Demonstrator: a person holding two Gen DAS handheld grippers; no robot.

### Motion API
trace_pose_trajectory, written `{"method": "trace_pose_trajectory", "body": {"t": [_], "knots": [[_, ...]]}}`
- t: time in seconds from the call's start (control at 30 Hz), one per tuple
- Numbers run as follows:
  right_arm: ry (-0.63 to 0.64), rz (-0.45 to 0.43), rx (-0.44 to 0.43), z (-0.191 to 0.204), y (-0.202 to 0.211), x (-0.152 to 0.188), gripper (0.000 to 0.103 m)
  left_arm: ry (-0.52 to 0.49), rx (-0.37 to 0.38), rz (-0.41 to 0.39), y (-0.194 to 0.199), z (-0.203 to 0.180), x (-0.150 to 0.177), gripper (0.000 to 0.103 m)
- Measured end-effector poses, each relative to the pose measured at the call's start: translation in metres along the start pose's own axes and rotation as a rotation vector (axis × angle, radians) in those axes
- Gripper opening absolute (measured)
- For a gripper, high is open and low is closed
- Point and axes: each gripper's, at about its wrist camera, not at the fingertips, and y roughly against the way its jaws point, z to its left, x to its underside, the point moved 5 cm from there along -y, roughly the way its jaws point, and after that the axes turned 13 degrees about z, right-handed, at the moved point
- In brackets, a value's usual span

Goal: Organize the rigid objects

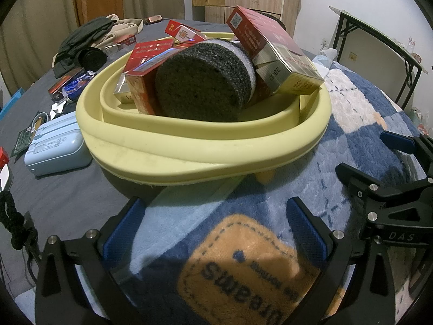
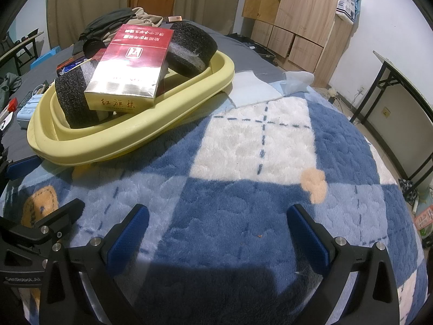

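A pale yellow basin (image 1: 189, 146) (image 2: 130, 132) sits on the bed, piled with red cigarette cartons (image 1: 273, 48) (image 2: 132, 65) and dark foam rolls (image 1: 205, 81) (image 2: 194, 43). My left gripper (image 1: 216, 216) is open with nothing between its blue pads, just in front of the basin's near rim. My right gripper (image 2: 216, 224) is open too, empty, over the blue checked blanket (image 2: 243, 195) to the right of the basin. The right gripper (image 1: 362, 157) also shows at the right edge of the left wrist view.
On the grey sheet left of the basin lie a light blue case (image 1: 56, 146), red and dark packets (image 1: 65, 81) and a heap of clothes (image 1: 89, 38). A folding table (image 2: 406, 94) stands on the right, and wooden cabinets (image 2: 297, 8) line the far wall.
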Motion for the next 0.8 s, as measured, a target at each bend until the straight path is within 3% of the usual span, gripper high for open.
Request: {"method": "trace_pose_trajectory", "body": {"t": [0.8], "knots": [[-0.003,0.001,-0.002,0.0008,-0.0003,0.0000,0.103,0.001,0.002,0.000,-0.0007,0.0006,-0.0007,0.103]]}}
